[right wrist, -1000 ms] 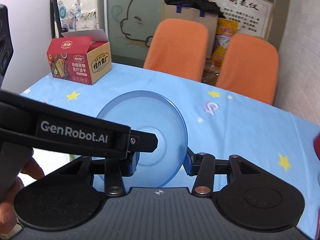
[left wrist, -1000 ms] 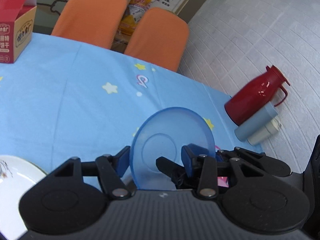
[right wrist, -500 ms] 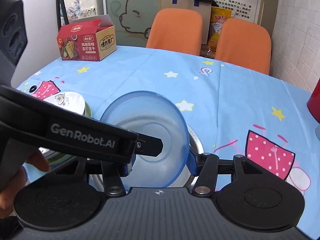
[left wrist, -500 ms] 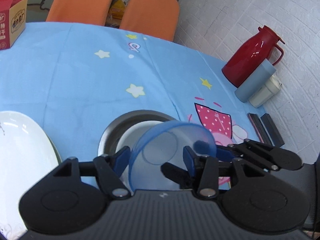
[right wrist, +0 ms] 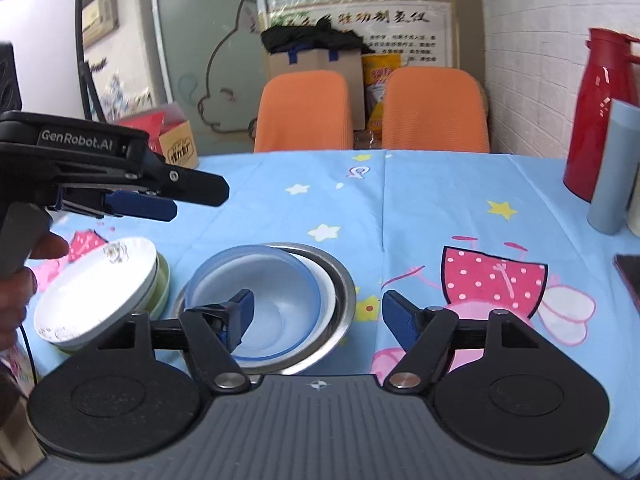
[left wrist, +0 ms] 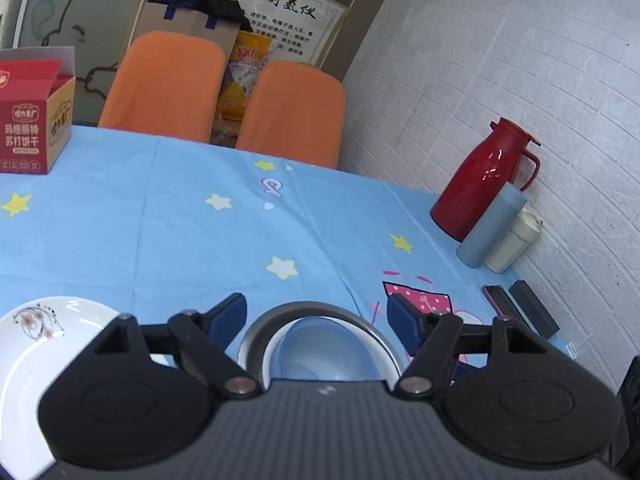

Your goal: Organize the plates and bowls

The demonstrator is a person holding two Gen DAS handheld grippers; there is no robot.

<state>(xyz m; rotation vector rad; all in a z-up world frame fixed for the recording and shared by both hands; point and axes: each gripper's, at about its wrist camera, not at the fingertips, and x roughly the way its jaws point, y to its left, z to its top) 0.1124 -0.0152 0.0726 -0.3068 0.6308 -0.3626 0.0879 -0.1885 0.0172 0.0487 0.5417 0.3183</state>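
- Blue bowl (right wrist: 256, 300) sits nested in a white bowl (right wrist: 326, 294), and both sit inside the steel bowl (right wrist: 340, 284); the stack is on the table near you, rims up, blue bowl tipped slightly toward the left.
- Your left gripper (left wrist: 318, 318) is released, fingers spread wide, nothing between them; it hovers above the bowl stack.
- Your right gripper (right wrist: 316, 314) is also spread and empty, with its left fingertip (right wrist: 240, 314) over the blue bowl's inside; can't tell if it touches.
- White plates (right wrist: 96, 288) are stacked on a green one just left of the steel bowl, top plate tilted.
- Table wears a blue cloth (left wrist: 160, 220) with stars and pink cartoon prints.
- Far left: red cracker box (left wrist: 34, 120), flap up.
- Right edge by the brick wall: red thermos jug (left wrist: 484, 184), light blue tumbler (left wrist: 492, 226), cream cup (left wrist: 510, 246), all upright and close together.
- Two orange chairs (left wrist: 292, 112) stand at the far side.
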